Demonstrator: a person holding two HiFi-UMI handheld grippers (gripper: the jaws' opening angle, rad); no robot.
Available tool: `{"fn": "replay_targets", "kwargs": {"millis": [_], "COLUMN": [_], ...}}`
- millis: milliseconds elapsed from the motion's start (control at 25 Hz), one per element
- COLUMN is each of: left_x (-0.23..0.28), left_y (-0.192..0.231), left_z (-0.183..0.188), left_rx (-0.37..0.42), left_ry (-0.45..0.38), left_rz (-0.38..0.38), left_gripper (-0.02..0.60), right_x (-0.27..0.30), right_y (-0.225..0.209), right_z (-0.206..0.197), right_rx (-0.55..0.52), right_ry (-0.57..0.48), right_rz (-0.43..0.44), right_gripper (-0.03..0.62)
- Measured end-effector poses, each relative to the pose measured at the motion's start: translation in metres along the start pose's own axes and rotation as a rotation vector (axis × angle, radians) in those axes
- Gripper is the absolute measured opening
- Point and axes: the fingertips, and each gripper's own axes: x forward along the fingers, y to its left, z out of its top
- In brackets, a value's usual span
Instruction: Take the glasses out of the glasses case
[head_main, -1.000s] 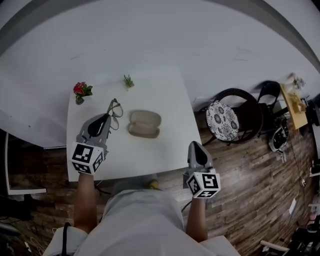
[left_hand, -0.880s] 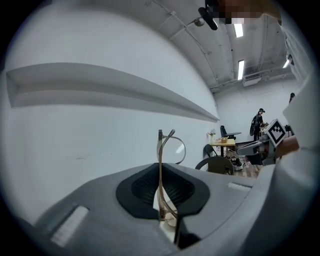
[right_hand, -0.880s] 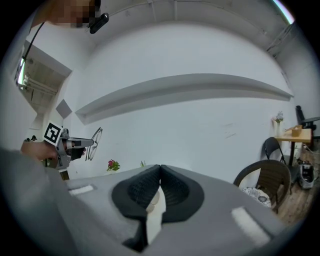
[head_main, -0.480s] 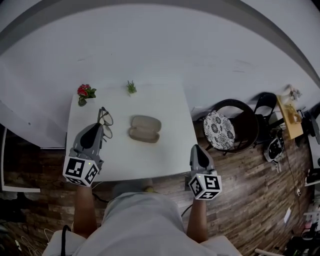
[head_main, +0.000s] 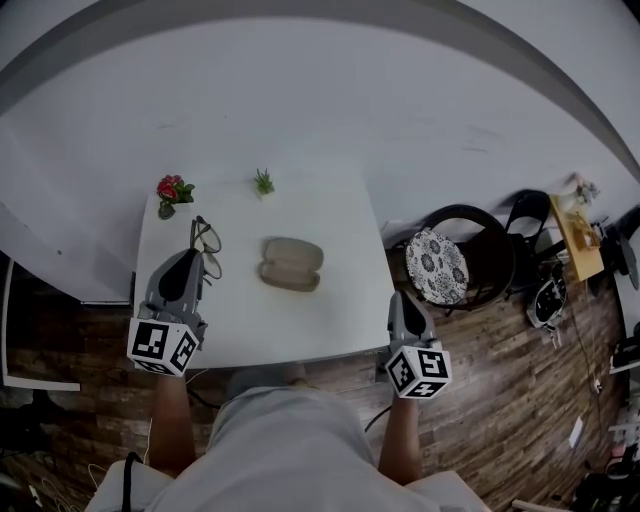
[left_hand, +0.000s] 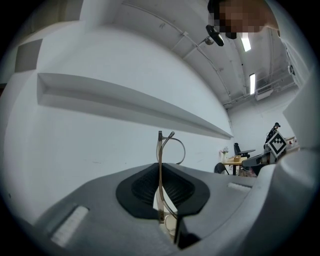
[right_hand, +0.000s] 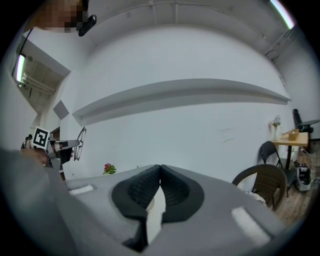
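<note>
The glasses (head_main: 204, 245) hang above the left part of the white table (head_main: 330, 320), clear of the open beige glasses case (head_main: 290, 263) at the table's middle. My left gripper (head_main: 190, 262) is shut on the glasses; in the left gripper view the thin frame (left_hand: 161, 175) stands upright, pinched between the dark pads. My right gripper (head_main: 402, 312) is shut with nothing in it, at the table's front right corner, away from the case. The right gripper view shows the held glasses (right_hand: 80, 143) far to the left.
A small pot of red flowers (head_main: 169, 191) and a tiny green plant (head_main: 264, 183) stand along the table's far edge. A dark chair with a patterned cushion (head_main: 437, 264) stands right of the table on a wooden floor.
My left gripper has carried the glasses leftwards and slightly nearer, away from the case. The right gripper has barely shifted.
</note>
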Motion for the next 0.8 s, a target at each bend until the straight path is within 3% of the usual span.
{"fn": "replay_targets", "kwargs": {"millis": [800], "left_x": [0.012], "left_y": [-0.009], "left_z": [0.002], "left_rx": [0.007], "left_ry": [-0.007], "left_rz": [-0.007], "left_gripper": [0.023], "right_x": [-0.001], "right_y": [-0.014], "right_z": [0.008], "right_rx": [-0.024], "right_ry": [-0.011], "right_rz": [-0.035], "right_gripper": [0.003]}}
